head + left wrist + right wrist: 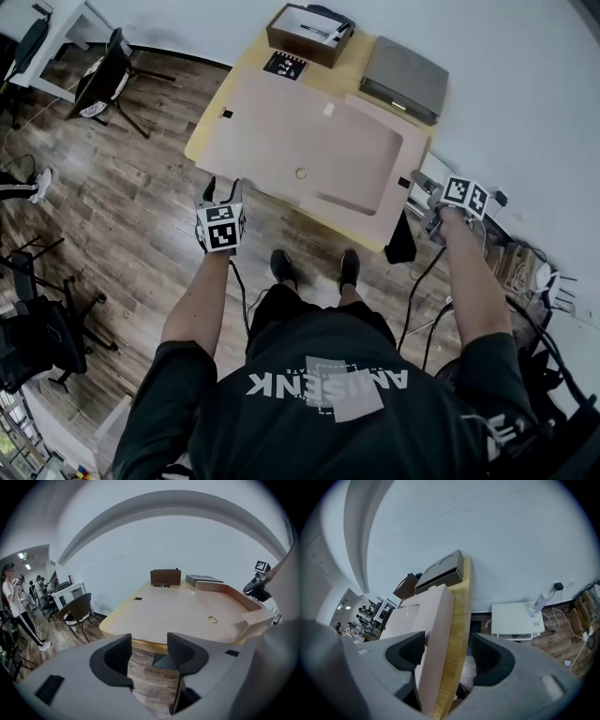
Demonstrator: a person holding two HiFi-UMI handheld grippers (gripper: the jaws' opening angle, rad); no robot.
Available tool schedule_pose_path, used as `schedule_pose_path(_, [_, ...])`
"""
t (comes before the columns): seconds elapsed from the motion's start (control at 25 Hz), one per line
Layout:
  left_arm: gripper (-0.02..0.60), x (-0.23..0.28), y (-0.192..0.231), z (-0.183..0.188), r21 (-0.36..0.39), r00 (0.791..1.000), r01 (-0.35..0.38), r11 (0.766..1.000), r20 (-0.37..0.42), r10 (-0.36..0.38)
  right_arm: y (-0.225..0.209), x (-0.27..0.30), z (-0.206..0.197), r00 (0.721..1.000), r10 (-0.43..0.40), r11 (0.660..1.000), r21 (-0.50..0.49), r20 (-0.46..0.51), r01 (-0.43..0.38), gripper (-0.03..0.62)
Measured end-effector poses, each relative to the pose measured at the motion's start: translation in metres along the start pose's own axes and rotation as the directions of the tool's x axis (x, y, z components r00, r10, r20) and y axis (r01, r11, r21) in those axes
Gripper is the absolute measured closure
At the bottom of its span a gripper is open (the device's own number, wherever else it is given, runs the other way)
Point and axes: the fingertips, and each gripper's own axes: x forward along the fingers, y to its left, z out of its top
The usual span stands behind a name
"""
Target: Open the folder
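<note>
Left hand-held gripper [149,654] gapes empty; right hand-held gripper [449,656] straddles flat pink folder [434,620], unclamped.

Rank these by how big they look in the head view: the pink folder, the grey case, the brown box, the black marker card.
1. pink folder, by far the largest
2. grey case and brown box: near alike, the case perhaps slightly bigger, so no firm ranking
3. black marker card, the smallest

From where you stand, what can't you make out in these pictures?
- Inside of the flat pink folder: its cover hides it in all views.
- Contents of the brown cardboard box: too small in head view; its wall blocks the left gripper view.
- Print on the small black card: too small in head view.
</note>
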Motion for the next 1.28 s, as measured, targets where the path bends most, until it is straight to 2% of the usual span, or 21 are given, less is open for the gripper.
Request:
schedule_pose_path(0.2, [0.359,-0.040,-0.014,0.043,-0.006,0.991,0.061,0.998,0.118,-0.060,0.011,-0.012,0.010,0.997,0.039,0.995,-0.090,0.067,-0.033,0.284])
schedule_pose_path(0.32, [0.359,-0.064,-0.035,0.069,0.005,0.975,0.130,0.992,0.183,-0.129,0.032,-0.030,0.020,0.988,0.107,0.988,-0.120,0.113,-0.093,0.286])
schedule_pose_path(0.4, [0.359,-0.079,-0.051,0.082,0.029,0.960,0.192,0.981,0.205,-0.193,0.050,-0.045,0.023,0.981,0.148,0.975,-0.183,0.126,-0.124,0.285])
schedule_pose_path(0.52, [0.359,-0.102,-0.069,0.106,0.053,0.938,0.236,0.970,0.249,-0.242,0.078,-0.072,0.023,0.970,0.212,0.935,-0.314,0.119,-0.166,0.286])
schedule_pose_path(0.68, [0.373,-0.138,-0.090,0.134,0.050,0.898,0.286,0.957,0.335,-0.286,0.111,-0.120,0.019,0.946,0.297,0.859,-0.468,0.127,-0.207,0.285])
schedule_pose_path(0.8, [0.382,-0.161,-0.103,0.154,0.061,0.872,0.325,0.944,0.367,-0.324,0.128,-0.152,0.023,0.924,0.350,0.829,-0.510,0.156,-0.228,0.286])
schedule_pose_path(0.88, [0.392,-0.172,-0.108,0.165,0.054,0.867,0.330,0.942,0.378,-0.325,0.138,-0.172,0.028,0.910,0.376,0.818,-0.523,0.176,-0.237,0.286])
schedule_pose_path(1.08, [0.434,-0.211,-0.129,0.199,0.060,0.831,0.338,0.939,0.450,-0.327,0.167,-0.229,0.040,0.868,0.438,0.754,-0.620,0.233,-0.214,0.307])
schedule_pose_path(1.16, [0.497,-0.229,-0.134,0.217,0.065,0.812,0.306,0.950,0.503,-0.296,0.176,-0.250,0.045,0.852,0.453,0.729,-0.659,0.264,-0.183,0.332])
schedule_pose_path(1.28, [0.518,-0.252,-0.145,0.243,0.083,0.782,0.299,0.951,0.550,-0.294,0.181,-0.278,0.055,0.823,0.445,0.726,-0.680,0.352,-0.102,0.391])
